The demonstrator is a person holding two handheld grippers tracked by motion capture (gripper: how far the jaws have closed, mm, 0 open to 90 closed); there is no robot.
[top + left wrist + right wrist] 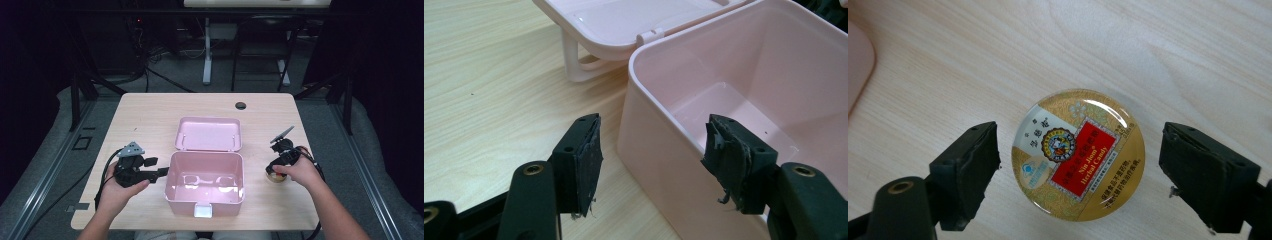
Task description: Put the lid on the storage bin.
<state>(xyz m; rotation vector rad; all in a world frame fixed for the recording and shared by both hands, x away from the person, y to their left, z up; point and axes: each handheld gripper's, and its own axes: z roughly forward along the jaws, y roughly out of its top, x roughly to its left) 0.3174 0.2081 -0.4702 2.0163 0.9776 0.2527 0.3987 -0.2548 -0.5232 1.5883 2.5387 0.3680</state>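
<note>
Right gripper (1078, 170) hangs over the round gold-and-red herbal candy tin (1078, 154), jaws spread wide, one pad on each side of the rim, neither touching. The tin lies flat on the light wood table (1173, 55), lid and label facing up, to the right of the box and apart from it; in the high view it sits under the right hand (295, 172).

Handling, as I judge it: small metal tin, stiff, light, won't crush. The glossy domed lid looks slick, so don't pinch top to bottom. Grip across the diameter on the side wall, pads low and square to the rim. It's round, so there's no long axis and any approach angle works; the only axis is vertical, through the lid. The printed text runs diagonally in the right gripper view, which makes no difference to the grip.

Left gripper (651, 160) is also wide open, straddling the near left wall of the open pale pink plastic storage box (704, 100), one pad outside and one over the inside, no contact that I can see. It looks set to brace the box. Box cavity is empty.

Farther back, the pink hinged lid (210, 134) lies folded open on the table behind the box.
</note>
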